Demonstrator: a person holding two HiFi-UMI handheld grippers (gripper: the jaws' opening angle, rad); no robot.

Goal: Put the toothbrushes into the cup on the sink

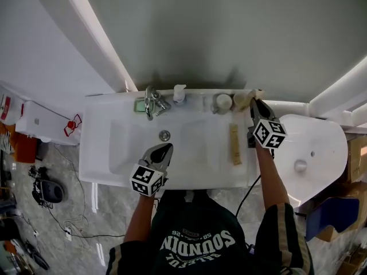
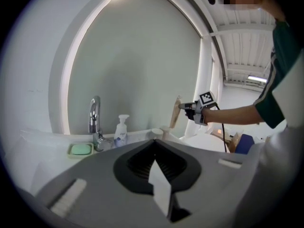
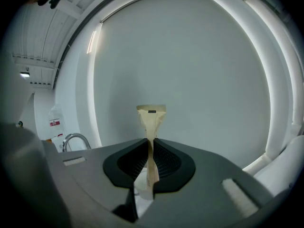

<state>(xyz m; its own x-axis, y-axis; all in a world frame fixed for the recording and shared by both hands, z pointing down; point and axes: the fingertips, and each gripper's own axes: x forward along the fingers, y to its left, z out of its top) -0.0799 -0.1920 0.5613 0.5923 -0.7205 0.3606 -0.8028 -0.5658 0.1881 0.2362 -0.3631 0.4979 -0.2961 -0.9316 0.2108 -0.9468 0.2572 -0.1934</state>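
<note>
Sink (image 1: 114,153) glossy white; faucet (image 1: 150,103) polished chrome metal; toothbrush wrapper (image 3: 151,122) matt beige paper, creased.

- Shirt (image 1: 195,242) of the person, head view: large pale letters seen upside down, "SOUNDIN". Small figures "85" and "26" sit beside them. Another line of lettering is too cramped to read.
- Soap bottle (image 2: 120,133) by the tap, left gripper view: blue brand word looks like "Dove", not certain.
- Marker cube (image 1: 147,180) on the left gripper (image 1: 167,148) and marker cube (image 1: 269,134) on the right gripper (image 1: 254,101): black-and-white square codes, no letters or digits.
- Toothbrush packet (image 3: 151,127), right gripper view: short dark print near its top edge, too small to read.
- Wall sign (image 3: 55,123), red and white, right gripper view: illegible.
</note>
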